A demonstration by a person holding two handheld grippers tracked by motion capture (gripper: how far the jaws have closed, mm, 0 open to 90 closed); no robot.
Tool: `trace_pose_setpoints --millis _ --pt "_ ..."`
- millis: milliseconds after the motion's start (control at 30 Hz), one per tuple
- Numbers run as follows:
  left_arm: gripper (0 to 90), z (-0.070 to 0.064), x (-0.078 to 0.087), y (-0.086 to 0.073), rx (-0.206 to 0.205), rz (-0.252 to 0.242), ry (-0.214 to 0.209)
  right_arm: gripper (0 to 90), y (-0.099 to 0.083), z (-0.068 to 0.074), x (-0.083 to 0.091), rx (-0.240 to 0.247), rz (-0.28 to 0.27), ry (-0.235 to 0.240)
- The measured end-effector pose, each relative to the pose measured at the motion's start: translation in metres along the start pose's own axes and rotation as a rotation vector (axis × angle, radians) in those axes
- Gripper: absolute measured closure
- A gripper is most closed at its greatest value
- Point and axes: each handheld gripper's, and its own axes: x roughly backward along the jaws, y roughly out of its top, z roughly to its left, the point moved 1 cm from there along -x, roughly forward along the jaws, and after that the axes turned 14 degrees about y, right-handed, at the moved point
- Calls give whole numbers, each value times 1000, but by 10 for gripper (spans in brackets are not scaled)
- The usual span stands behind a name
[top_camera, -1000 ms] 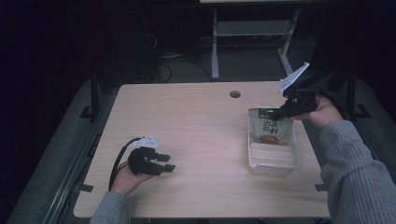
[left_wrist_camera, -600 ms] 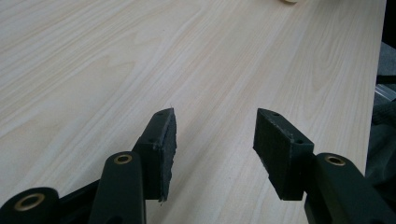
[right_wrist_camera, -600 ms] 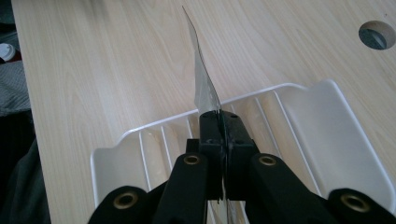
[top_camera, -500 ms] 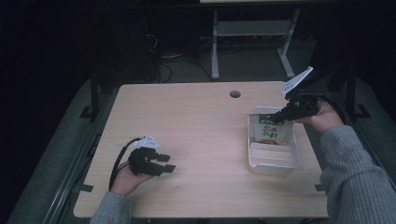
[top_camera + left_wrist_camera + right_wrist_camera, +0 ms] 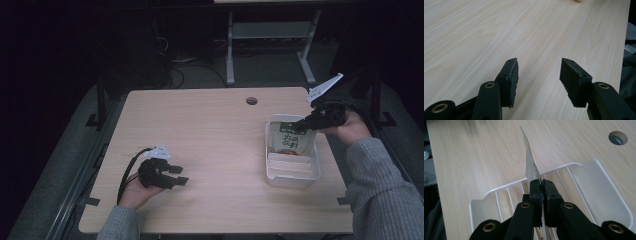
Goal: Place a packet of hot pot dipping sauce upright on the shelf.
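Note:
A flat green and orange food pouch (image 5: pixel 290 141) stands tilted in the far end of a white ribbed plastic tray (image 5: pixel 316 162) at the table's right side. My right gripper (image 5: pixel 302 126) is shut on the pouch's top edge. In the right gripper view its jaws pinch the thin pouch (image 5: pixel 531 167) edge-on above the tray (image 5: pixel 599 192). My left gripper (image 5: pixel 181 175) rests on the table near the front left, open and holding nothing. In the left gripper view, its fingers (image 5: pixel 511 77) frame only bare wood.
The light wood table (image 5: pixel 210 135) has a round cable hole (image 5: pixel 251 100) at the back, also seen as a cable hole (image 5: pixel 617 137) in the right gripper view. Beyond the table are a dark floor and a metal stand (image 5: pixel 270 40). A black cable (image 5: pixel 127 172) trails from the left gripper.
The right gripper has drawn the pouch toward the tray's far end and lowered it deeper into the tray. The left gripper has stayed still.

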Motion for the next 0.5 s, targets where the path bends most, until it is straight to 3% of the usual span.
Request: trace_pose_setpoints --millis 500 --pt "481 0 1 0 -2 -4 2 819 -9 2 -2 -20 -20 -11"
